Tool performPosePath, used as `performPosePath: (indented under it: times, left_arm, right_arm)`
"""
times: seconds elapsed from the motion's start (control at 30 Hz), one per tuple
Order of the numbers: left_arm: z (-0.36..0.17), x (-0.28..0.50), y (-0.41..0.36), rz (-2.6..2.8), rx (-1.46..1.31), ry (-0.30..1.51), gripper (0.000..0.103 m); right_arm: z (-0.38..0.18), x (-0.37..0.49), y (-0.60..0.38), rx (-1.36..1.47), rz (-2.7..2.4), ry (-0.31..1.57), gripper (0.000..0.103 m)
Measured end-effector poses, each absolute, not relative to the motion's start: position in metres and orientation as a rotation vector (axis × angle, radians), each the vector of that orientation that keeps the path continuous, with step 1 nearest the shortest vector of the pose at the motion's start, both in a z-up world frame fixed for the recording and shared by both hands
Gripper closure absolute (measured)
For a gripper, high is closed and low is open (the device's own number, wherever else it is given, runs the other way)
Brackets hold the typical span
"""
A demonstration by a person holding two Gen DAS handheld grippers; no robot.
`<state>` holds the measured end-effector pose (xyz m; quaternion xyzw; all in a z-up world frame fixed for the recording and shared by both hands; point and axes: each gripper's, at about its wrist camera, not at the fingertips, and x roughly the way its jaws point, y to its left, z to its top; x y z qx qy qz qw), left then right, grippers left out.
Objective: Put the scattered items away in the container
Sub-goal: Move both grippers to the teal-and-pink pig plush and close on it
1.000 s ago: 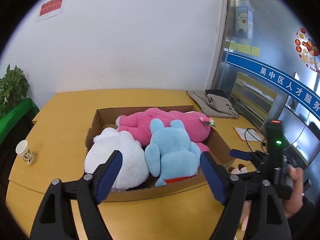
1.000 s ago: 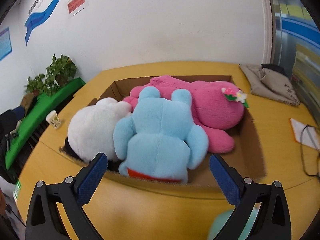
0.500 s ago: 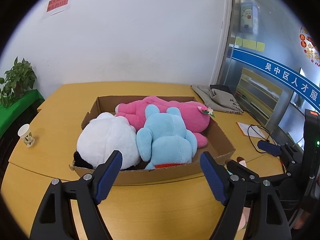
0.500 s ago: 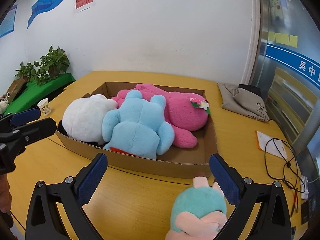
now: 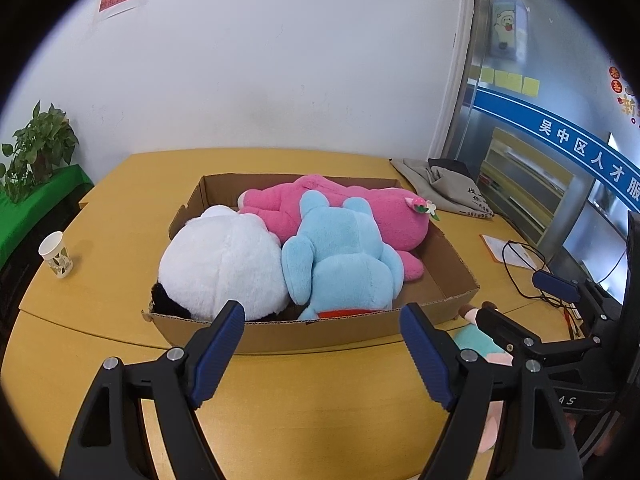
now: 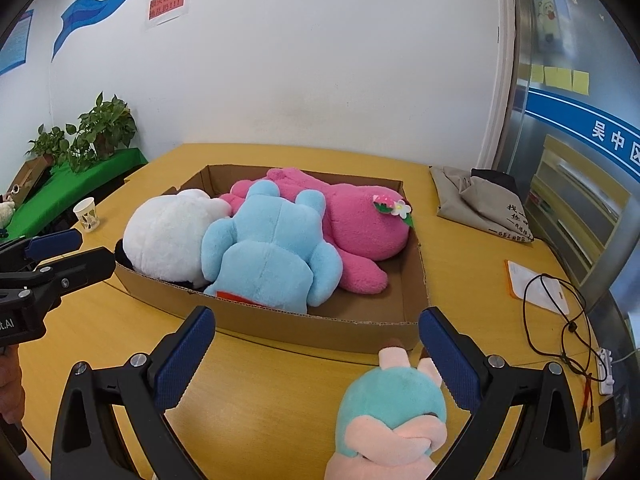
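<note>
I am in an office. A wall notice (image 6: 167, 3), sticky notes (image 6: 560, 77) and a glass partition's blue Chinese-lettered band (image 5: 560, 128) show it.

Far ahead and left of the claw: paper cup (image 5: 56, 249) upright on yellow table (image 5: 120, 208), potted plant (image 5: 38, 148) on green ledge beyond. Ahead to the right: crumpled grey bag (image 5: 448, 184), black cable (image 6: 560, 312) looped over an orange-edged paper (image 6: 536, 284).

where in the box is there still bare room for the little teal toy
The cardboard box has one bare patch: its near right corner, bordered by the pink plush, the blue plush and the box walls. The left side is crowded by the white plush. The teal toy sits outside.
</note>
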<state>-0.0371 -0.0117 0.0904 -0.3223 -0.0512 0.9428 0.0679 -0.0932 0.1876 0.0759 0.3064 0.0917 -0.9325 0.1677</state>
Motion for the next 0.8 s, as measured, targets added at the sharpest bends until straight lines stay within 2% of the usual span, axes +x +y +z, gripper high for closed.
performPosePath:
  times: [0.5,0.8]
  left_arm:
    - [0.076,-0.040,-0.007,2.774,-1.022,-0.191,0.023]
    - [0.057,-0.050,0.014,2.664,-1.083,-0.202,0.023]
  right_arm:
    - [0.067,-0.083,0.218,0.886,-2.659,0.196,0.000]
    - [0.008,-0.083,0.306,1.175,-2.675,-0.003,0.000]
